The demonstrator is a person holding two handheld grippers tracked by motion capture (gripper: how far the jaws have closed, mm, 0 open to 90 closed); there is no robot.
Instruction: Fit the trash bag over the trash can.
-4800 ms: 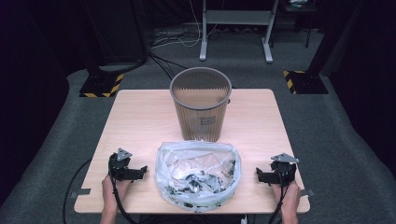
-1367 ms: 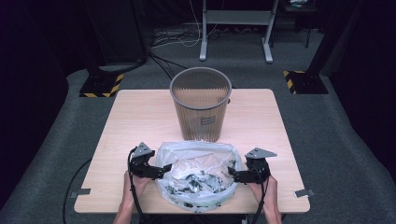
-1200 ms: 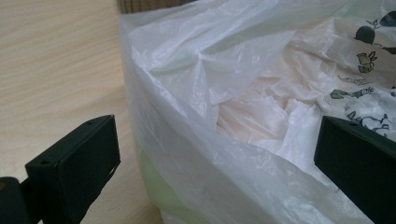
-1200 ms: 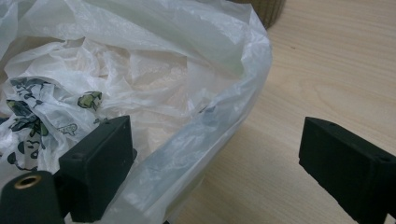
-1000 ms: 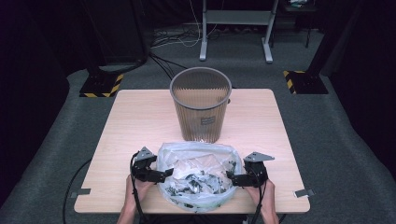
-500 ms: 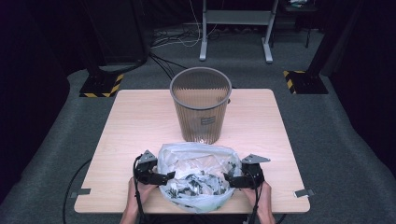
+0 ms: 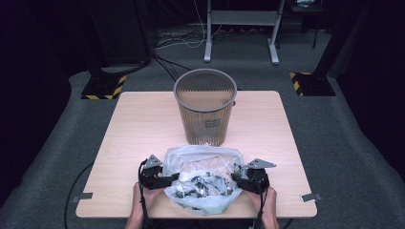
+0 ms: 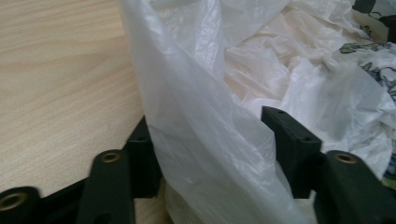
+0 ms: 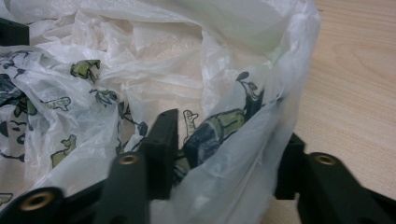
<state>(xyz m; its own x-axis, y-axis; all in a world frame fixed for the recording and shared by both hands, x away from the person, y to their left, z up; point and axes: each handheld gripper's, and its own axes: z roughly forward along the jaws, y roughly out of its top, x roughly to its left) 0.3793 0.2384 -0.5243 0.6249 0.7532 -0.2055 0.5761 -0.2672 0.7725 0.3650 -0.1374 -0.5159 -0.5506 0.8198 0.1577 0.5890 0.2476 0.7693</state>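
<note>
A translucent white plastic bag (image 7: pixel 203 164) lies open on the wooden table (image 7: pixel 138 129), holding crumpled printed wrappers (image 7: pixel 205 185). My left gripper (image 7: pixel 168 179) is at the bag's left rim. In the left gripper view its jaws (image 8: pixel 210 126) straddle the bag's wall (image 8: pixel 196 93), with a gap still showing. My right gripper (image 7: pixel 237 177) is at the right rim, one jaw inside the bag (image 9: pixel 140 60) and one outside (image 9: pixel 229 135). Both pairs of jaws have just been closing on the film between them, and neither is pressed flat on it.
A grey mesh wastebasket (image 7: pixel 205 107) stands upright just behind the bag at mid-table. Bare tabletop lies to either side of it. Beyond the table are a black floor, cables and a metal stand (image 7: pixel 241 28).
Both grippers have come inward from the table's sides to the bag's rim. Over the last half second their jaws have narrowed around the bag's wall.
</note>
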